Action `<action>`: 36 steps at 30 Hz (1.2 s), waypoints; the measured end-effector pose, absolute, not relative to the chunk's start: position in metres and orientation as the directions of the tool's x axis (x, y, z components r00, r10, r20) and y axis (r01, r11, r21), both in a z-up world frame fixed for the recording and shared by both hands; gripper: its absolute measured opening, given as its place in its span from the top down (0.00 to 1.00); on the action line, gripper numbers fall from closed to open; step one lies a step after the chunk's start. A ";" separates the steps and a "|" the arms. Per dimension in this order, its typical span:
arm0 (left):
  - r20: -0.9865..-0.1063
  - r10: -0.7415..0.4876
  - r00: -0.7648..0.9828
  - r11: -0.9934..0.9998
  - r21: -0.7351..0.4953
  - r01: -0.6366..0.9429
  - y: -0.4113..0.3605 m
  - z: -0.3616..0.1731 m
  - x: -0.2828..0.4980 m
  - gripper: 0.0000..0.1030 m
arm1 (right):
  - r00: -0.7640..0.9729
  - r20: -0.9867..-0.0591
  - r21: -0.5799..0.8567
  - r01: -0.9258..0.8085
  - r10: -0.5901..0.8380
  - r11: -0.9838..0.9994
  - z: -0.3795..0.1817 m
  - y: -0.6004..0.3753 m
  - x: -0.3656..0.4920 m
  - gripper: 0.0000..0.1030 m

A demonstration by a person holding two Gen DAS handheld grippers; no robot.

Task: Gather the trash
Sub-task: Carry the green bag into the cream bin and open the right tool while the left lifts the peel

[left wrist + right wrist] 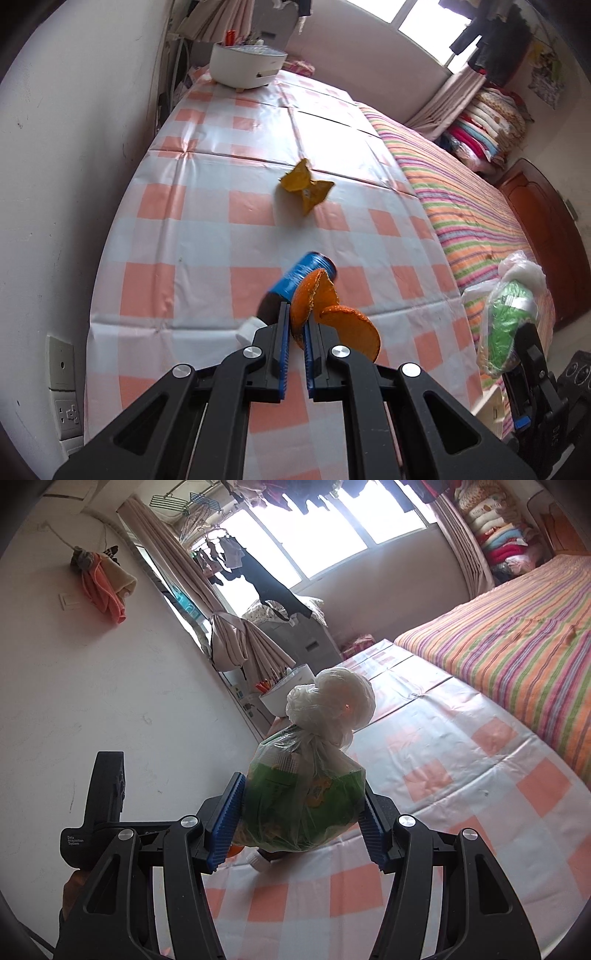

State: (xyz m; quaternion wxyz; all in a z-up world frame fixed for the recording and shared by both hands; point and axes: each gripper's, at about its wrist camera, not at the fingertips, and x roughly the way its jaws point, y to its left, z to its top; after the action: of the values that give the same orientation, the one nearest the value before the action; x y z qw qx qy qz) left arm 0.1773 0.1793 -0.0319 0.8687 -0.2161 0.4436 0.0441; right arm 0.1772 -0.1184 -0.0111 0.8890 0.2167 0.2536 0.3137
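Observation:
My left gripper [296, 325] is shut on a curled piece of orange peel [334, 317] and holds it above the checked tablecloth [207, 221]. Just behind the peel lies a dark bottle with a blue label [301, 275] and a white cap [248, 329]. A crumpled yellow wrapper [306, 183] lies farther on the table. My right gripper [299, 814] is shut on a tied clear plastic bag with green packaging inside [306, 797]; the bag also shows in the left wrist view [508, 314]. The bottle's cap [256, 859] peeks from under the bag.
A white round appliance [245, 66] stands at the table's far end by the wall. A bed with a striped cover [469, 206] runs along the table's right side. Wall sockets [68, 410] sit low on the left wall. Folded blankets [480, 129] are stacked by the window.

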 end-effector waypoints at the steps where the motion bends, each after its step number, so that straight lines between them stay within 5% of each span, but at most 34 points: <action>1: -0.786 -0.119 0.607 0.905 -0.338 -0.260 0.175 -0.031 0.173 0.93 | 0.676 -0.316 0.542 -0.446 0.665 0.712 -0.010 -0.121 0.174 0.45; 36: -0.761 -0.342 0.551 0.938 -0.309 0.156 -0.031 -0.003 0.102 0.93 | 0.877 -0.461 0.269 -0.011 0.139 0.963 -0.046 -0.326 0.019 0.43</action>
State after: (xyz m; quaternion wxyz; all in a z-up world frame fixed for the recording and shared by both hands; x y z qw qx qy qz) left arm 0.1019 -0.0310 -0.0027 0.8747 -0.1029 0.4518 -0.1423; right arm 0.0190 -0.3262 -0.0458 0.9599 0.1300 0.2454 0.0391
